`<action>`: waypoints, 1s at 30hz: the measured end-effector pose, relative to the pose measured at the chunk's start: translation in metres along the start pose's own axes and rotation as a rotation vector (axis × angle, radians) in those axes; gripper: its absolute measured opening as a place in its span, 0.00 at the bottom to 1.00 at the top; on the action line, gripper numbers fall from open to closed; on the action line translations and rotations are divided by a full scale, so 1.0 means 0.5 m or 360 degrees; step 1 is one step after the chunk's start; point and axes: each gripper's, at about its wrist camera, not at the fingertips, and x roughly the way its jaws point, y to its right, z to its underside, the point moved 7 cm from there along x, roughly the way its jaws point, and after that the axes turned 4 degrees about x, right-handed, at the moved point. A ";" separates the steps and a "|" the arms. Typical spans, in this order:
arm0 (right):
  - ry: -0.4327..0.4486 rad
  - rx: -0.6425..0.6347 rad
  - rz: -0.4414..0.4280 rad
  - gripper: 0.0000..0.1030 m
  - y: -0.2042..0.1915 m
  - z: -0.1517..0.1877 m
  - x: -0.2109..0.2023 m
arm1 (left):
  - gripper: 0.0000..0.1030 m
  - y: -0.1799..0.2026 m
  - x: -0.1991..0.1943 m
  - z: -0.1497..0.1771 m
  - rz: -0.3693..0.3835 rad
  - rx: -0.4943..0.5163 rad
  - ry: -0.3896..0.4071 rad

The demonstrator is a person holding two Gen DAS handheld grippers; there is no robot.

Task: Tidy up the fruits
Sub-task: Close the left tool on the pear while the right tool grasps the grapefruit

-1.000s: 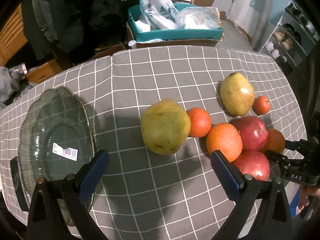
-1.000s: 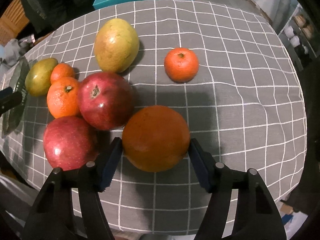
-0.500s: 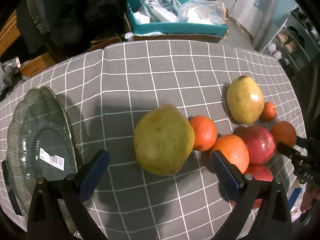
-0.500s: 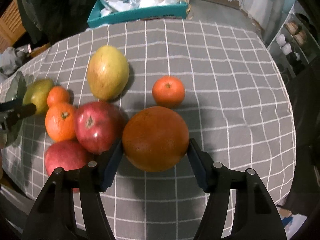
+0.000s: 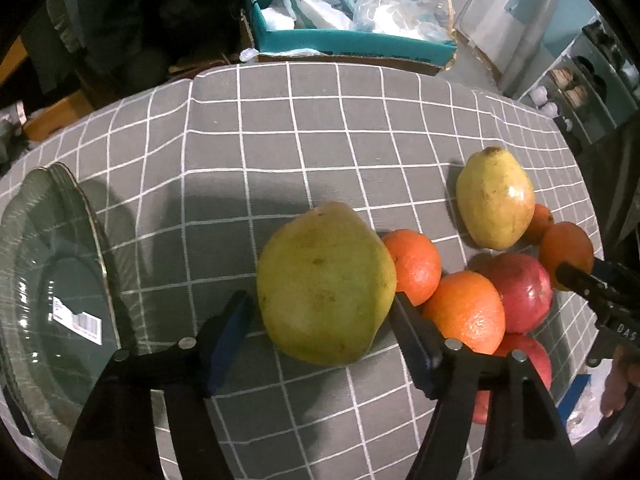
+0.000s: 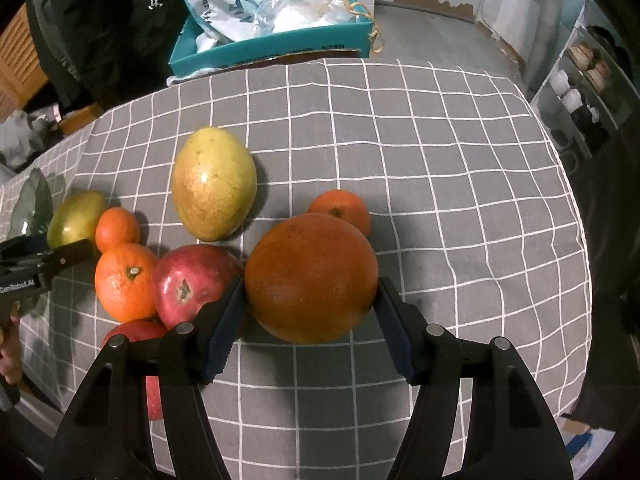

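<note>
left wrist view: your left tool (image 5: 320, 316) has its pads against both sides of a large green-yellow mango (image 5: 325, 282) on the bench (image 5: 340, 120); it looks clamped on it, probably to carry it to the glass plate (image 5: 52, 280) lying empty at the left. right of it you can count a second mango (image 5: 495, 199), four oranges, and two red apples, all huddled together and touching. your right tool enters at the far right edge.

right wrist view: your right tool (image 6: 308, 312) is closed on a big orange (image 6: 311, 276), held above the cloth, clear of the pile. behind it sits a small orange (image 6: 344, 210), a mango (image 6: 214, 189) to its left, then two more oranges, two apples, and the mango gripped by your left tool. total: two mangoes, four oranges, two apples.
</note>
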 end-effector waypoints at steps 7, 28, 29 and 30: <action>0.0001 0.0008 -0.0002 0.63 -0.003 0.001 0.002 | 0.70 0.007 0.004 -0.017 -0.0009 0.0025 0.0032; 0.0164 -0.0044 0.0039 0.63 -0.021 -0.020 -0.054 | 0.66 0.026 -0.053 0.001 -0.0076 0.0090 0.0166; 0.0182 -0.0051 0.0044 0.63 -0.023 -0.022 -0.062 | 0.66 0.027 -0.060 0.000 -0.0076 0.0091 0.0179; 0.0201 -0.0058 0.0049 0.62 -0.025 -0.024 -0.069 | 0.66 0.028 -0.069 0.000 -0.0075 0.0092 0.0195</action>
